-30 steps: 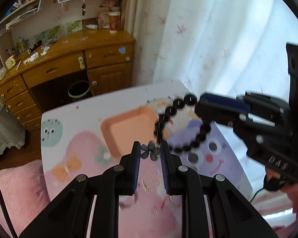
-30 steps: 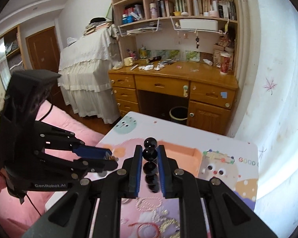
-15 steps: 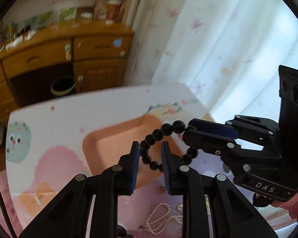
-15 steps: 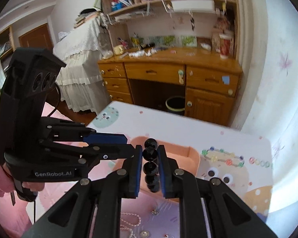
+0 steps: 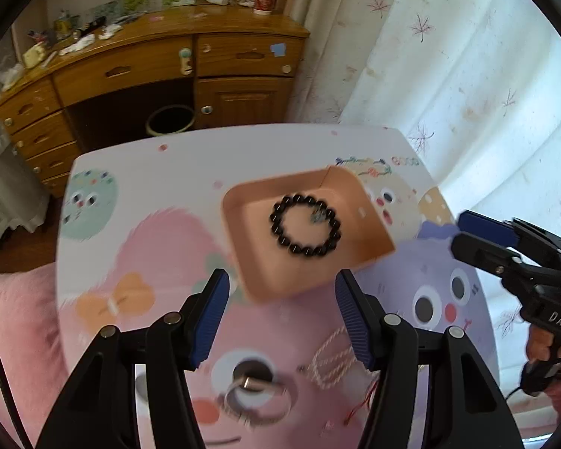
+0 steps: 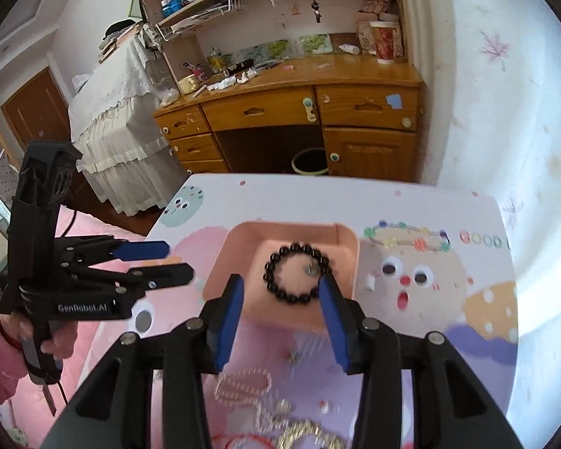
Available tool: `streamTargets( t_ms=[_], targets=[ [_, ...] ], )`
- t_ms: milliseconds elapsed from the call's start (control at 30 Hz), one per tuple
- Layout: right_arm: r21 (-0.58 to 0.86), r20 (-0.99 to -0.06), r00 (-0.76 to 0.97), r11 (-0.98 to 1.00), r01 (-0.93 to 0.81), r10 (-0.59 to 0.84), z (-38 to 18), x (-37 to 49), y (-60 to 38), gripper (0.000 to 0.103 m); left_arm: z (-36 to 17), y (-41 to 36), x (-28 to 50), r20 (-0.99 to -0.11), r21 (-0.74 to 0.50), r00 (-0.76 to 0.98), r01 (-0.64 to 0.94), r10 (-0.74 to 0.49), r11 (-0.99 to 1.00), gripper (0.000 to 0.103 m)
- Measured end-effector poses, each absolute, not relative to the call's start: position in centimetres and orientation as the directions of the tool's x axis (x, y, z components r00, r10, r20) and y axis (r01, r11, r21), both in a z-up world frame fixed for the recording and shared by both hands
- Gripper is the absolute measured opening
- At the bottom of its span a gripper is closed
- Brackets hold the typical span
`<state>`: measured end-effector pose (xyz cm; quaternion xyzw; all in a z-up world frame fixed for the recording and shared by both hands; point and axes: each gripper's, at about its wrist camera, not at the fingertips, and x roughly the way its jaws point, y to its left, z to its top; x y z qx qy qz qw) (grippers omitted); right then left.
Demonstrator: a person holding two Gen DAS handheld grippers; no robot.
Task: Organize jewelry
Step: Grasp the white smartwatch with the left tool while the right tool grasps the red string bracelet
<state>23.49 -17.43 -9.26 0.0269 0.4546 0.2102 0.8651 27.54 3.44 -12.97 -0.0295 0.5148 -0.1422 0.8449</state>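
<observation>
Both wrist cameras are looking down close over the table [image 5: 138, 172] — sharing the orange tray [image 5: 243, 224] [image 6: 224, 262] — and facing the wooden desk [image 6: 299, 89].

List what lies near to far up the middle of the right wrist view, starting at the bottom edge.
Pearl necklace → right gripper → black bead bracelet in the pink tray → bare table → waste bin → wooden desk.
</observation>
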Motion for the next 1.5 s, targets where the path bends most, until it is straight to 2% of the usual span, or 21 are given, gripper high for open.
streamTargets(
  t_ms=[133,333,567,633,767,900,1000,1167,1233,1333,1400,1500],
  targets=[
    [0.227,-0.813,0.466,0.927,-0.298,0.348,-9.8,20.2,-17.8,0.042,-13.3,4.7,24.4,-0.883,-0.182,0.406,0.164,-0.235,0.97,0.057],
    [0.286,-0.896,0.287,0.934,-0.215,0.34,-13.6,15.8,-18.0,0.042,-15.4,6.4,19.9,-0.915,-0.152,0.364,0.095,-0.176,0.984,0.057],
    [0.384,-0.91,0.149,0.922,-0.05,0.387,-17.2,12.9,-18.7,0.042,-19.4,8.2,17.1,-0.939,-0.179,0.3,-0.005,-0.17,0.984,0.057],
    [0.392,-0.912,0.125,0.92,-0.009,0.39,-18.2,12.8,-18.7,0.04,-20.7,8.6,16.8,-0.938,-0.205,0.293,-0.045,-0.184,0.978,0.057],
    [0.359,-0.931,0.085,0.933,0.031,0.356,-20.1,12.9,-19.0,0.03,-22.8,8.7,17.3,-0.944,-0.208,0.278,-0.091,-0.176,0.974,0.057],
    [0.313,-0.949,0.056,0.949,0.045,0.311,-21.1,13.5,-18.9,0.027,-23.6,8.3,18.1,-0.945,-0.2,0.28,-0.075,-0.172,0.977,0.052],
    [0.299,-0.954,0.039,0.954,0.036,0.298,-21.9,13.5,-18.7,0.024,-24.3,7.8,18.8,-0.949,-0.191,0.267,-0.054,-0.17,0.98,0.038],
    [0.279,-0.96,0.033,0.96,0.012,0.278,-22.3,14.3,-18.0,0.021,-25.0,6.9,19.6,-0.952,-0.148,0.273,-0.02,-0.137,0.989,0.032],
    [0.27,-0.963,0.021,0.963,-0.003,0.27,-22.5,14.4,-17.6,0.021,-25.0,6.6,19.8,-0.951,-0.127,0.284,-0.005,-0.121,0.992,0.016],
    [0.231,-0.973,0.016,0.972,-0.041,0.232,-22.7,14.7,-16.8,0.018,-25.2,6.6,19.9,-0.949,-0.134,0.289,-0.009,-0.125,0.991,0.014],
    [0.206,-0.978,0.015,0.976,-0.065,0.208,-22.9,14.8,-16.4,0.01,-25.2,6.4,19.9,-0.949,-0.13,0.292,-0.008,-0.122,0.991,0.012],
    [0.21,-0.977,0.017,0.976,-0.065,0.212,-23.0,15.0,-16.3,0.009,-25.2,6.2,19.8,-0.949,-0.135,0.287,0.0,-0.13,0.991,0.007]
  ],
)
